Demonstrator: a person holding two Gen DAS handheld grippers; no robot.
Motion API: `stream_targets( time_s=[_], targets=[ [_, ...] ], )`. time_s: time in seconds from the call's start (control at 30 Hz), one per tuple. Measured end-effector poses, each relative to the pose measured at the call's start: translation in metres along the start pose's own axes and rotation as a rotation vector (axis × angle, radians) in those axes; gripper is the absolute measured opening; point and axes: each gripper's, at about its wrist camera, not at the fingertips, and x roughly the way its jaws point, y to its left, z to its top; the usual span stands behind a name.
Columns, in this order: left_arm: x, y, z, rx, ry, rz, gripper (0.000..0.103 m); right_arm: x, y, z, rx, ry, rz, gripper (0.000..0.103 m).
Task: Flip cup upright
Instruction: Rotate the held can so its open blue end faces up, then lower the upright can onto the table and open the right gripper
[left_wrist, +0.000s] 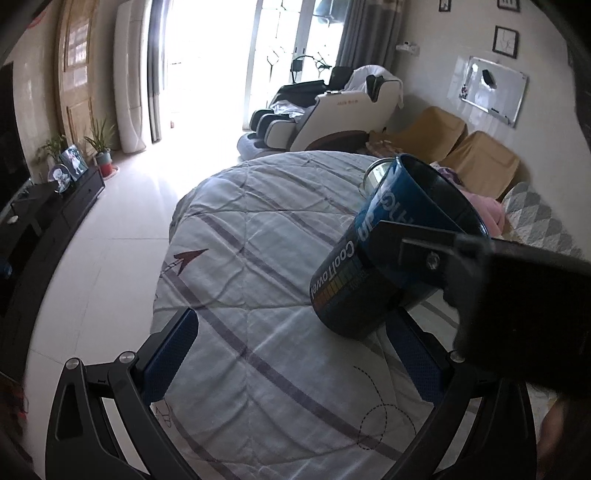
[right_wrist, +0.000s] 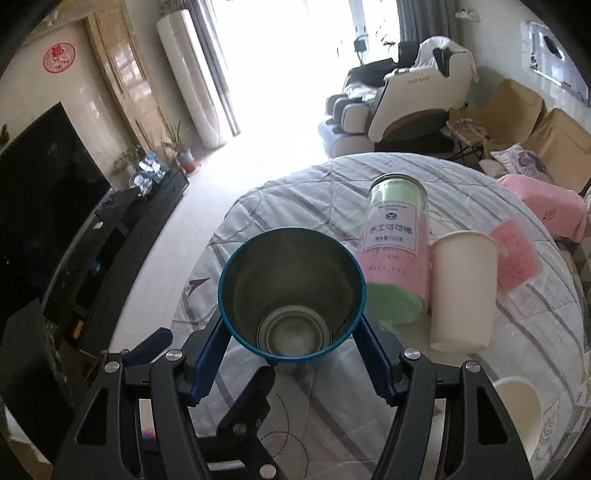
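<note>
A round table covered with a pale quilted cloth (right_wrist: 325, 192) striped in grey-purple fills the middle of both views, in a bright living room. Starting at the left, the left gripper (left_wrist: 291, 354) hangs above the cloth with its two blue-padded fingers (left_wrist: 168, 354) spread wide apart and nothing between them. Moving right, the blue metal cup (right_wrist: 291, 295) is held by the right gripper (right_wrist: 291, 350), whose blue fingers (right_wrist: 207, 362) press against its sides from left and right near the rim. The cup is tilted, its open mouth turned up toward the right wrist camera so the shiny inside and base show; in the left wrist view it leans over the cloth, and whether its base touches the cloth cannot be told. Just right of it stands a clear jar (right_wrist: 397, 251) with a pink and green label, then a white paper cup (right_wrist: 461, 288) standing upright close beside the jar. A second white cup (right_wrist: 524, 417) sits at the lower right edge.
</note>
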Motion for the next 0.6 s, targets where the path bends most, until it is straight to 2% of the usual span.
stream_targets(
  time_s=[0.27, 0.6],
  targets=[
    [-0.011, -0.003, -0.010, 0.044, -0.034, 0.004, 0.103, -0.004, 0.007, -0.018, -0.036, -0.074, -0.013, 0.068],
    [-0.022, -0.006, -0.008, 0.061, -0.076, -0.010, 0.103, -0.006, 0.013, -0.018, -0.057, -0.063, 0.028, 0.069]
  ],
)
